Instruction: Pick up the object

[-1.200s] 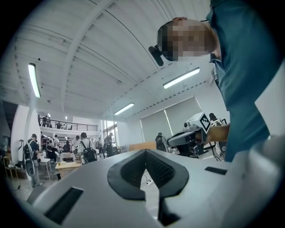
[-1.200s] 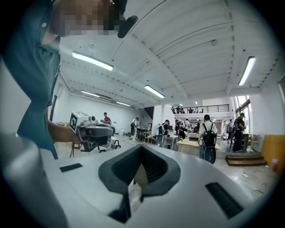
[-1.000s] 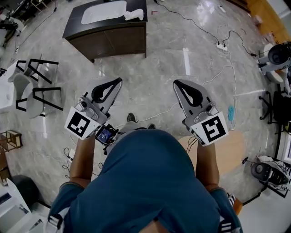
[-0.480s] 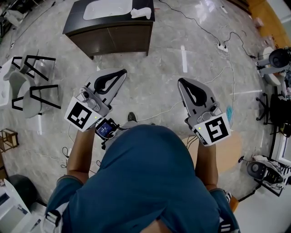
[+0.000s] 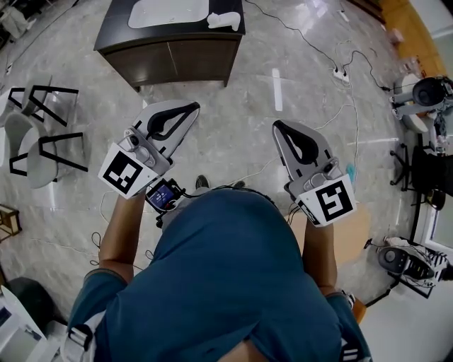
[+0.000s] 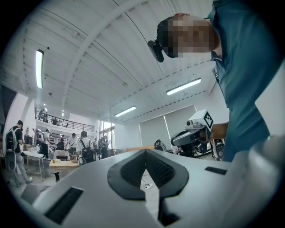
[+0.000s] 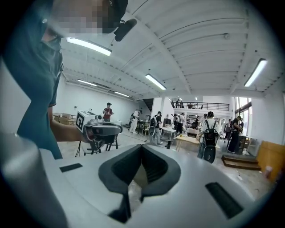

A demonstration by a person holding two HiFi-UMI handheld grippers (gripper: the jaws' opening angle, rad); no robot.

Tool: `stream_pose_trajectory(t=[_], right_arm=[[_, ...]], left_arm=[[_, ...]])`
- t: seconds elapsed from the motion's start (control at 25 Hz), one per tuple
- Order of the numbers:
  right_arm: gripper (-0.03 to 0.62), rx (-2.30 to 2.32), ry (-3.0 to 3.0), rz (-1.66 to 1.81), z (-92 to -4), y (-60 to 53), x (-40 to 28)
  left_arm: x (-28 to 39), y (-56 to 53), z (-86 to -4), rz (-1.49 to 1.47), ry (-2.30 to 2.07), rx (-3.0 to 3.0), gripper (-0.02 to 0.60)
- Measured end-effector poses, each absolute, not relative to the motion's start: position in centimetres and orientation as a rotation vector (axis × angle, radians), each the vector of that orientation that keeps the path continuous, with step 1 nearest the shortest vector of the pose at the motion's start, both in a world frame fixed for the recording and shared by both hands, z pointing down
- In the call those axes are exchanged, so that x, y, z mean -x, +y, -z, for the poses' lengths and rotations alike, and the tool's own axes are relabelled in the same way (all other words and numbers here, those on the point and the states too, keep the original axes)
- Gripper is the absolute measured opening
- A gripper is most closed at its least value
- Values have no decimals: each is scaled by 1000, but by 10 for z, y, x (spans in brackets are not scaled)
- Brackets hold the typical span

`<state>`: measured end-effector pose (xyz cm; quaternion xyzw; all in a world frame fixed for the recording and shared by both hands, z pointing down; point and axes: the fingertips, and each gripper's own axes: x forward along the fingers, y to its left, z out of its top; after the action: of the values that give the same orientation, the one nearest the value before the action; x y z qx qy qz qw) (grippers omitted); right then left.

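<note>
1. At the far left of the head view, black-framed chairs (image 5: 44, 138) stand on the grey marble floor (image 5: 241, 106). Neither gripper view shows them.
2. The left gripper (image 5: 192, 107) hangs over the floor. Its own view shows the jaw tips pressed together with nothing between them.
3. The screen (image 5: 164, 196) beside it glows blue and shows only in the head view; its writing is too small to read.
4. A white object (image 5: 225, 20) lies on the right end of the dark cabinet (image 5: 170, 53), beside a white basin (image 5: 168, 12) and well apart from both grippers.
5. The right gripper (image 5: 277, 126) is clenched too, on nothing.
6. Only the gripper views show people with backpacks (image 7: 208, 138) and ceiling lights (image 7: 155, 82).
7. The marker cubes (image 5: 327, 200) bear black squares and no words.
</note>
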<state>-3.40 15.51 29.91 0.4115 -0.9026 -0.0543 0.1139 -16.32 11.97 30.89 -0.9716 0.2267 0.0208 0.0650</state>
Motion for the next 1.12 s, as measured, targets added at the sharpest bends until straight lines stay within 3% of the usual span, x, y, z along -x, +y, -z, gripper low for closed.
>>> stream_pose_trajectory(t=[0.56, 1.12], right_arm=[[15, -1131, -2699, 127, -307, 120, 4], [15, -1168, -2734, 73, -325, 57, -116]], left_arm=[[143, 93, -326, 6, 808, 2939, 3], [15, 38, -313, -24, 764, 2896, 3]])
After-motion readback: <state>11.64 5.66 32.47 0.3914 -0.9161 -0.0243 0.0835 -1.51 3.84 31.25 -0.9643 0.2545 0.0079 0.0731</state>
